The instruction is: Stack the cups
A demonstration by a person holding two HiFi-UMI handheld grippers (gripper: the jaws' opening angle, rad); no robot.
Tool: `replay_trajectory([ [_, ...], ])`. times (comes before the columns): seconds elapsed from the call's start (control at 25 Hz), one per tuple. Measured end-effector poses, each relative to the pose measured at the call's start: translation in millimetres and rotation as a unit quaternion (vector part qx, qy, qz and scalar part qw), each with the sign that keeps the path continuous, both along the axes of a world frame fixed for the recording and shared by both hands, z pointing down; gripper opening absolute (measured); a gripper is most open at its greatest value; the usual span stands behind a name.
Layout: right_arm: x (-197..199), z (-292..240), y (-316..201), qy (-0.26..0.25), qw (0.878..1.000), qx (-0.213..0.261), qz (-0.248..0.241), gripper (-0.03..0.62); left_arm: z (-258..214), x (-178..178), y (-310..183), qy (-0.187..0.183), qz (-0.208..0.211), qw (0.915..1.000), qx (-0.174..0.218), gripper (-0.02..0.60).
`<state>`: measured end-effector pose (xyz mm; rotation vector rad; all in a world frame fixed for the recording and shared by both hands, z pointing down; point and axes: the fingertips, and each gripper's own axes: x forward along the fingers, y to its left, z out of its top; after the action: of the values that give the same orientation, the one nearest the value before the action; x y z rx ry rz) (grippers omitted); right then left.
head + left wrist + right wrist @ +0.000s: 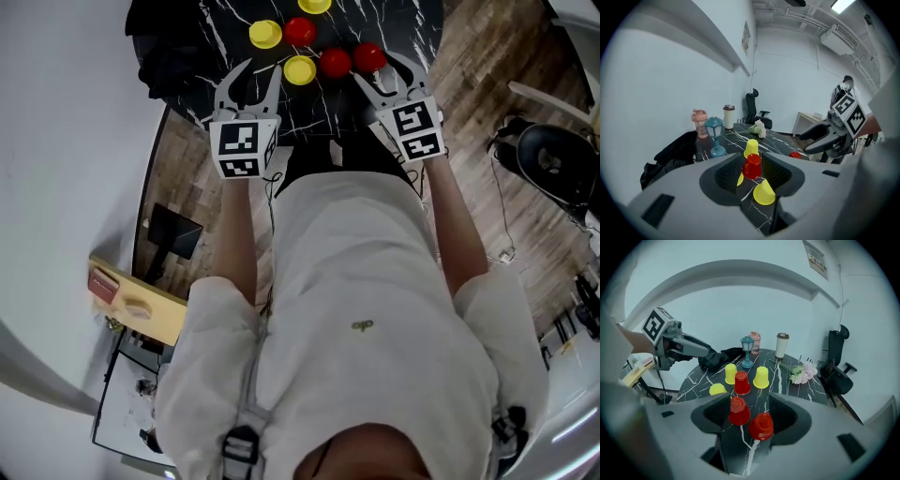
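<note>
Several cups stand upside down and apart on the black marble table (412,23). The yellow ones (265,35) (299,69) lie toward the left, the red ones (336,63) (369,57) toward the right. My left gripper (253,80) hovers open at the table's near edge, just left of the nearest yellow cup (764,192). A red cup (752,166) shows past its jaws, farther off. My right gripper (380,80) is open above the near edge, with two red cups (739,411) (761,426) seen below between its jaws, untouched.
At the table's far side stand a teal lantern (747,350), a pink bottle (699,123), a white tumbler (782,345) and a bunch of flowers (804,372). A black jacket (173,56) lies on the left part. An office chair (836,371) stands beyond.
</note>
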<state>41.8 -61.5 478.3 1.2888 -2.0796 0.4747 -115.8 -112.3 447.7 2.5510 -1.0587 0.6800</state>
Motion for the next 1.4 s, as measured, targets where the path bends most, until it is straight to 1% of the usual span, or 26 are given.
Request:
replay_trajectory([
  [0.2,-6.0,-8.1,-3.8,-0.002,1.0,0.008,0.019,0.261,21.1,-7.5,-26.7,-0.014,0.018,0.9997,0.004,0.143],
  [0.4,-12.7,-16.0,-5.3,0.001,0.999,0.01,0.035,0.259,49.1,-9.3,-47.0,-0.023,0.034,0.9991,-0.012,0.17],
  [0.6,-11.2,-21.1,-1.0,-0.001,0.998,0.01,0.054,0.259,80.5,-4.2,-62.1,-0.043,0.053,0.9974,-0.025,0.209],
  [0.76,-8.8,-18.1,4.1,0.004,0.998,0.004,0.07,0.255,98.2,-3.3,-71.8,-0.04,0.055,0.997,-0.037,0.233],
  [0.88,-8.8,-16.7,6.3,0.003,0.997,0.003,0.081,0.252,107.8,-3.1,-76.5,-0.047,0.061,0.9963,-0.038,0.235],
  [1.16,-5.5,-12.9,10.7,0.004,0.995,0.0,0.098,0.249,116.1,4.4,-77.4,-0.07,0.1,0.9921,-0.028,0.235],
  [1.28,-4.5,-12.6,11.8,0.004,0.995,0.0,0.102,0.247,122.0,3.9,-76.6,-0.079,0.101,0.9915,-0.023,0.23],
  [1.4,-4.5,-15.0,12.7,0.004,0.995,0.004,0.104,0.245,122.7,-0.7,-78.5,-0.081,0.091,0.9924,-0.021,0.212],
])
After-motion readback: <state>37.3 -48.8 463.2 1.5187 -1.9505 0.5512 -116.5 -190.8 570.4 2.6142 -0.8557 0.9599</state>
